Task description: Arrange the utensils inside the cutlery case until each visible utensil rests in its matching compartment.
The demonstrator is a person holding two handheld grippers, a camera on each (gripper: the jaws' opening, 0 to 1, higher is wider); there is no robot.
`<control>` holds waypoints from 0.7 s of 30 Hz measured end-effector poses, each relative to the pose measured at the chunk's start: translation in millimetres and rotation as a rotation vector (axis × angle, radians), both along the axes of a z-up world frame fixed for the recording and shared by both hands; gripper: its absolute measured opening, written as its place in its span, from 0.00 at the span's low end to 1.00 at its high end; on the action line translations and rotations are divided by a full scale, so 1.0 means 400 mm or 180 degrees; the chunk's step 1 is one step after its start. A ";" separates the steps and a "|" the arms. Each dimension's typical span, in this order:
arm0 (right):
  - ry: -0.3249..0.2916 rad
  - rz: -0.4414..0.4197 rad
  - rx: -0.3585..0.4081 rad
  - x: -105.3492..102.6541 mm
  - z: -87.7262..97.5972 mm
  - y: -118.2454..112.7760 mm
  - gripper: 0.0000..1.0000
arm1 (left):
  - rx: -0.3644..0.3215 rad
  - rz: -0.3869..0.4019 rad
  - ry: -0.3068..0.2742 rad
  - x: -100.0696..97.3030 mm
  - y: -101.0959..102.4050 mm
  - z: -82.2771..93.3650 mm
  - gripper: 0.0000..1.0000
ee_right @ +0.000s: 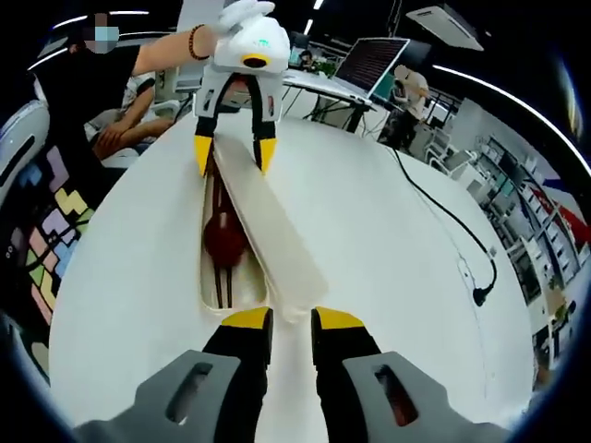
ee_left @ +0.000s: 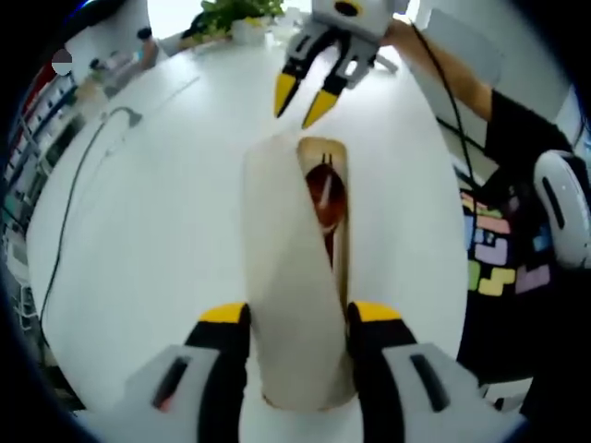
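While the left tool [ee_left: 295, 318] stands at 6 o'clock in the left gripper view, its yellow-tipped black jaws are clamped on the near end of the lid [ee_left: 294, 277], one jaw on each long edge. The lid is a smooth, matte, cream-coloured panel with rounded ends, tilted so that it covers most of the cutlery case [ee_left: 338, 231]. At 12 o'clock of the lid, the open far end of the case shows a dark red spoon [ee_left: 325, 198] with a glossy bowl; the utensil handles run under the lid and are hidden. Beyond it, at 12 o'clock, the right tool [ee_left: 305, 100] hangs over the white round worktop [ee_left: 157, 212] with its jaws apart and holding nothing.

In the right gripper view, the right tool [ee_right: 291, 325] rises at 6 o'clock, its jaws slightly apart with the end of the lid [ee_right: 272, 231] lying just ahead of them; contact cannot be judged. The case [ee_right: 211, 293] lies at 10 o'clock of the tips, an elongated cream tray with rounded corners holding the spoon [ee_right: 224, 238] and two thin dark sticks [ee_right: 222, 281], partly under the lid. Farther off, the left tool [ee_right: 233, 148] grips the lid's far end. A black cable [ee_right: 443, 217] crosses the worktop [ee_right: 369, 240] at 2 o'clock. A potted plant [ee_left: 235, 17] at the far edge is cut off.
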State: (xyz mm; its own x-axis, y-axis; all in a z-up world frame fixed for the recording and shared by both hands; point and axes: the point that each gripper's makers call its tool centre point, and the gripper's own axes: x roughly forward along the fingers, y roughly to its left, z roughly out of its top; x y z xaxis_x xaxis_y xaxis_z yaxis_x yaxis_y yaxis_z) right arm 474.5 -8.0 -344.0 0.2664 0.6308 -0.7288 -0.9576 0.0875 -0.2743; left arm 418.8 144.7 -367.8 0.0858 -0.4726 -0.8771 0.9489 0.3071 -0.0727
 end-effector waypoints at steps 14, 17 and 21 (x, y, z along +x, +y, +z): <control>-0.0717 0.0176 0.0029 -0.002 -0.029 0.011 0.17 | -0.0067 0.0003 0.0014 0.033 0.007 0.019 0.45; -0.1023 0.0198 -0.0014 0.010 -0.026 0.012 0.12 | -0.0116 0.0027 0.0057 0.043 0.006 0.024 0.44; -0.1031 0.0132 0.0075 0.003 -0.033 0.015 0.09 | -0.0170 0.0048 0.0083 0.053 0.003 0.026 0.44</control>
